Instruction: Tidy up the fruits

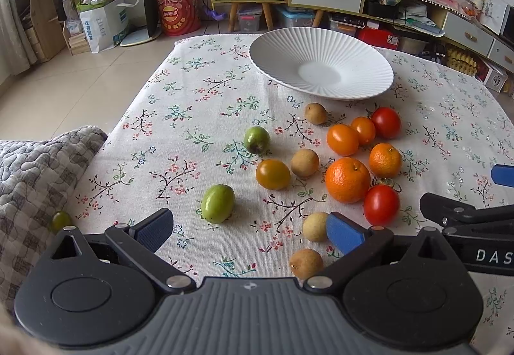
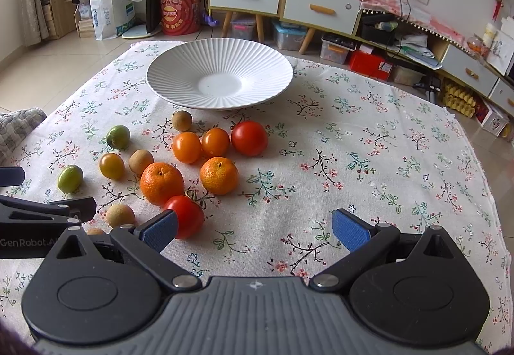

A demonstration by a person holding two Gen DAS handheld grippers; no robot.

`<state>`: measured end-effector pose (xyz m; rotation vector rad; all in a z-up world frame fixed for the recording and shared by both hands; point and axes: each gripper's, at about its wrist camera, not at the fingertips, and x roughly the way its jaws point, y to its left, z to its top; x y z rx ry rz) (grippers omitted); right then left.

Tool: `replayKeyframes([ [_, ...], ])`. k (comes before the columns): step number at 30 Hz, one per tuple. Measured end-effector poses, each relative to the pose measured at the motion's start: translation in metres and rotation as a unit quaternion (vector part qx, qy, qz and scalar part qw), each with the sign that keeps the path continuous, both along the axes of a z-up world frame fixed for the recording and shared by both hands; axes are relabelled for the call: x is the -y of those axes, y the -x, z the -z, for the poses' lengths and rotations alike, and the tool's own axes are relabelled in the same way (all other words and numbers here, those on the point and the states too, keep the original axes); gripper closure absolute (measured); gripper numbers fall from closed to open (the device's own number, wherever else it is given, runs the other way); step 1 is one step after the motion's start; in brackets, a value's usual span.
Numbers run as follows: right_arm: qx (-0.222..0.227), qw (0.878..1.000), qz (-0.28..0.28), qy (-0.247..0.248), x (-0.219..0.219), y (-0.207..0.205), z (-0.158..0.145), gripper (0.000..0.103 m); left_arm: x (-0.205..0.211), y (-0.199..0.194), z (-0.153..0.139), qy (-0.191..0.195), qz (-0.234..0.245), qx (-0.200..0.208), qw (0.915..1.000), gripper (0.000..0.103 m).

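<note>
Beside cushion (image 1: 38, 181), green fruit (image 1: 61, 221) (left view only); both tongs (image 1: 253, 231) (image 2: 257, 226) wide open, empty.

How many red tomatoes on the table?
2. One red tomato sits nearest the white plate, right of two orange tomatoes. The other red tomato lies closest to the right claw, touching the bigger orange. None seem hidden.
</note>
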<state>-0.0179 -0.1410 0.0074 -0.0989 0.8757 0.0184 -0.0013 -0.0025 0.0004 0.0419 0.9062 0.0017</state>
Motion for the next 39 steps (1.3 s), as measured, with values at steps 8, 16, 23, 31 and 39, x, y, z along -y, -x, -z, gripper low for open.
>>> replayKeyframes([
  [8, -0.002, 1.000, 0.005, 0.001, 0.002, -0.001, 0.001, 0.001, 0.000, 0.000, -0.001, 0.001, 0.000, 0.001, 1.0000, 0.003],
  [16, -0.015, 1.000, 0.014, 0.011, 0.005, -0.005, 0.004, 0.001, -0.001, 0.000, -0.001, 0.001, 0.002, 0.006, 1.0000, 0.003],
  [23, -0.032, 0.999, 0.002, -0.004, 0.008, -0.013, -0.001, 0.001, -0.003, -0.005, 0.000, -0.005, 0.008, 0.007, 0.9999, 0.003],
  [31, -0.036, 0.999, -0.023, -0.017, 0.009, -0.023, -0.014, 0.001, -0.008, -0.013, -0.001, -0.005, 0.029, 0.001, 0.9996, 0.003],
  [39, -0.056, 0.994, -0.071, -0.058, 0.009, -0.038, -0.021, 0.001, -0.008, -0.024, -0.002, -0.008, 0.088, 0.001, 0.9961, 0.003],
])
